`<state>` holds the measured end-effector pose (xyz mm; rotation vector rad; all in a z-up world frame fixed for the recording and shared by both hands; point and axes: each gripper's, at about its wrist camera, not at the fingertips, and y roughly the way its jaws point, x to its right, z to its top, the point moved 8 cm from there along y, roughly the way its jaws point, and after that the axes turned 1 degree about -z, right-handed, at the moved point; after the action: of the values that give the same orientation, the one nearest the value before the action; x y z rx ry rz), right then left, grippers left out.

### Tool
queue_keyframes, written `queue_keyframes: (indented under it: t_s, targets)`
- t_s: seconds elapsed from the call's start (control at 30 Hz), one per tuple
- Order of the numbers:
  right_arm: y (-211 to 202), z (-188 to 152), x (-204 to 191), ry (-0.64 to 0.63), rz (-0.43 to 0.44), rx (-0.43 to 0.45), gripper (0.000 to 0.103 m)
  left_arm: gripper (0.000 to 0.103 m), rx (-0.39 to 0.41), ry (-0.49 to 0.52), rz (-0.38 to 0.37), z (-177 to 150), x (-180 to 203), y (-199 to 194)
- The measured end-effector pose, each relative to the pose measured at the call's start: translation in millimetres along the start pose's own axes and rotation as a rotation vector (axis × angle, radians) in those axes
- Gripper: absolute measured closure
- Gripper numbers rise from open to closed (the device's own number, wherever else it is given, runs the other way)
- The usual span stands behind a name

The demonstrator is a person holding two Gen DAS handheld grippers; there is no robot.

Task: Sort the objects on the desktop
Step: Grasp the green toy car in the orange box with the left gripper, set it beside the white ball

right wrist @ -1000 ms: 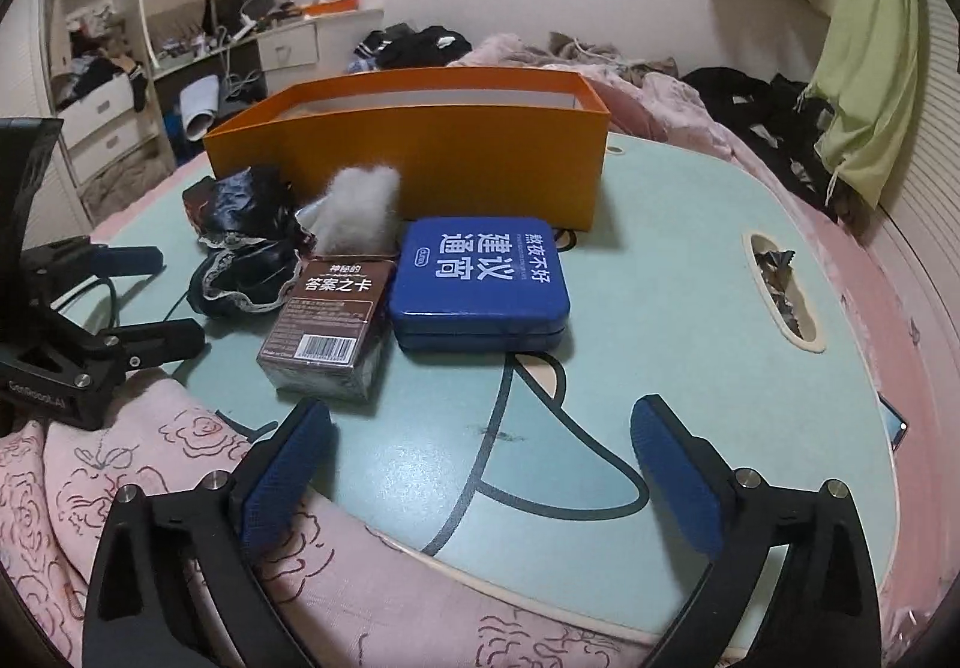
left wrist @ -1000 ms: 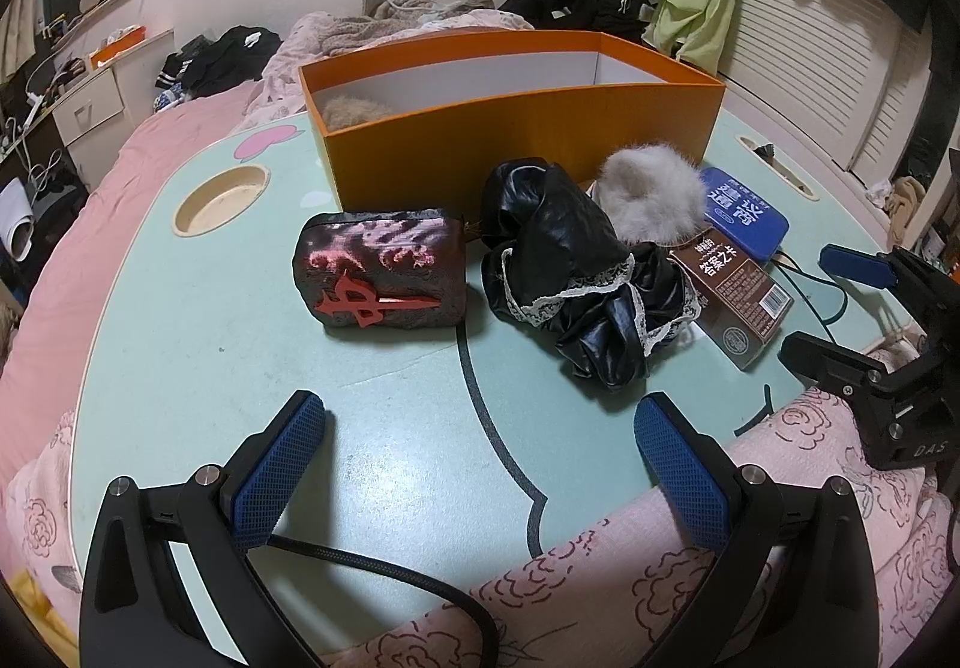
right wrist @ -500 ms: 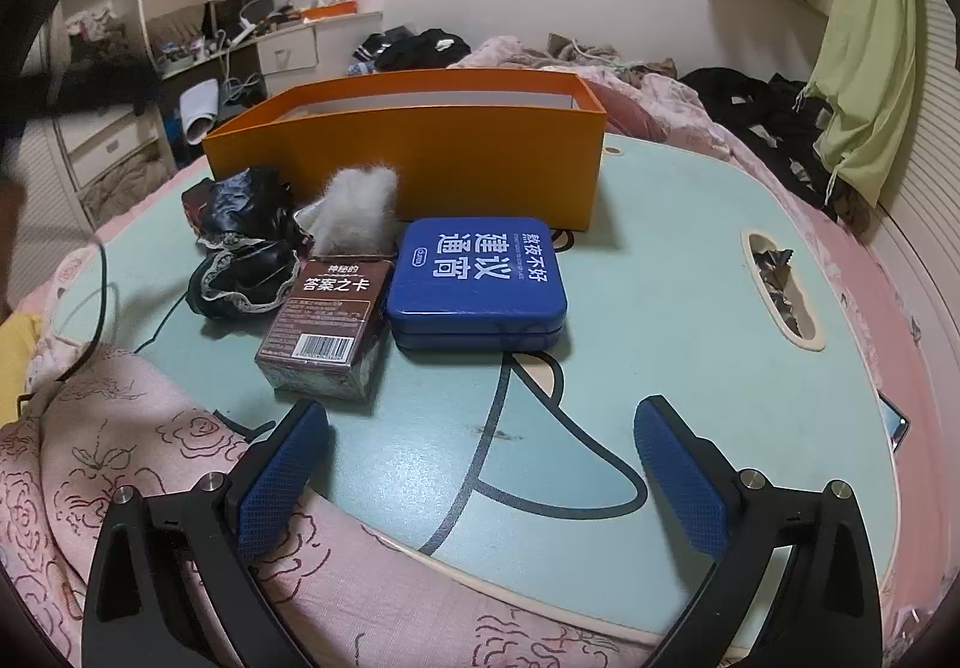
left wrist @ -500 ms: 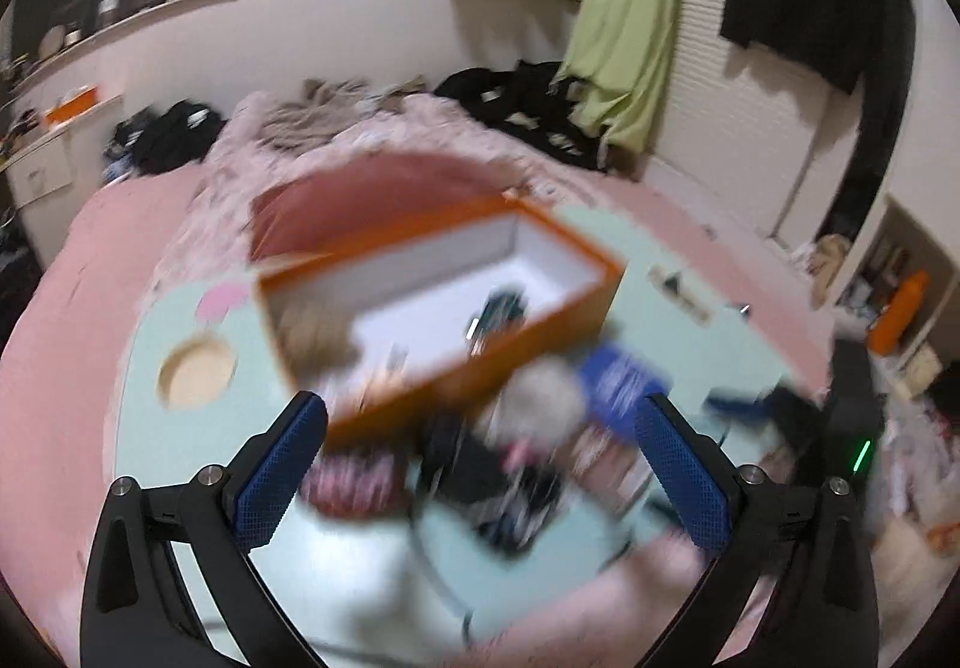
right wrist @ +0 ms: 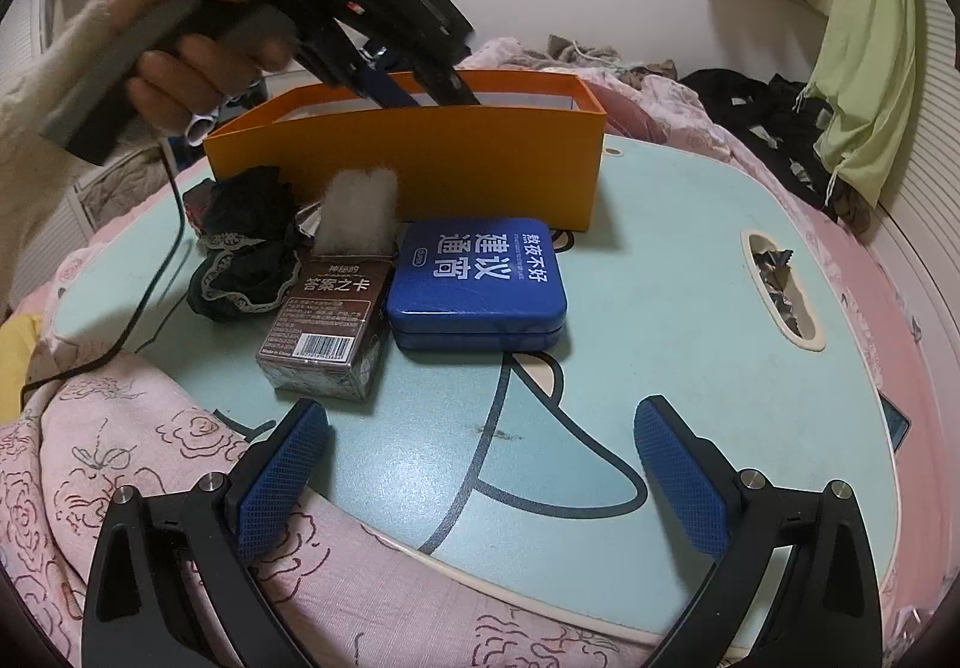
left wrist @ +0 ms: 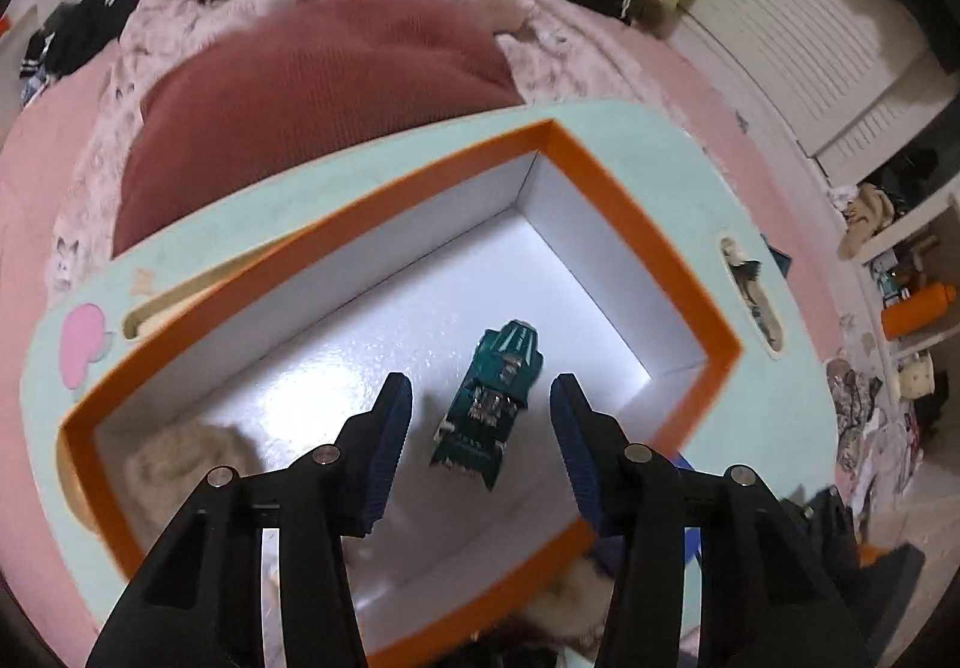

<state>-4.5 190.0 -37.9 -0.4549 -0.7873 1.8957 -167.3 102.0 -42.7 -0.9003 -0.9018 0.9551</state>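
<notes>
Teal toy car (left wrist: 489, 404) on white floor of orange box (left wrist: 636, 248), seen only by left wrist camera; fluffy ball (left wrist: 186, 464) in box corner. Left gripper (left wrist: 480, 422) above car, jaws just been closing, car between, pads not touching. Right wrist view: right gripper (right wrist: 480, 476) wide apart, empty, over mint table (right wrist: 690, 308); blue tin (right wrist: 477, 278), brown card box (right wrist: 327, 320) outside box; hand (right wrist: 192, 62) holding left tool.

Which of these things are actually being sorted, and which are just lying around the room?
Being sorted:
orange box
teal toy car
blue tin
brown card pack
grey fluff ball
black lacy cloth

Lying about:
green garment
pink blanket
</notes>
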Motion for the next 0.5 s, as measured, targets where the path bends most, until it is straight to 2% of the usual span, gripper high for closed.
queue_keyframes:
  t_s: [0.17,0.23,0.3,0.33,0.37,0.43,0.5]
  targets:
    - [0.0,-0.4,0.3,0.000,0.000,0.000,0.001,0.053,-0.048,0.002,0.024,-0.4,-0.6,15.9]
    - [0.0,-0.3,0.3,0.001,0.001,-0.001,0.001,0.053,-0.076,-0.009,-0.026,-1.6,0.6,25.2]
    - [-0.4,0.1,0.3,0.000,0.000,-0.001,0.001,0.054,-0.059,-0.026,-0.044,-1.7,-3.2,24.2]
    - [-0.2,0.0,0.3,0.001,0.000,-0.001,0.001,0.058,-0.051,-0.039,-0.050,-2.1,-6.5,22.5]
    - [-0.6,-0.1,0.6,0.001,0.000,0.000,0.001,0.071,-0.047,-0.053,-0.064,-2.3,-9.0,21.1]
    - [-0.3,-0.1,0.5,0.000,0.000,0.000,0.001,0.072,-0.045,-0.102,-0.100,-4.8,-17.3,17.5]
    - [-0.1,-0.2,0.7,0.000,0.000,0.000,0.001,0.073,-0.020,-0.097,-0.069,-6.9,-21.6,13.0]
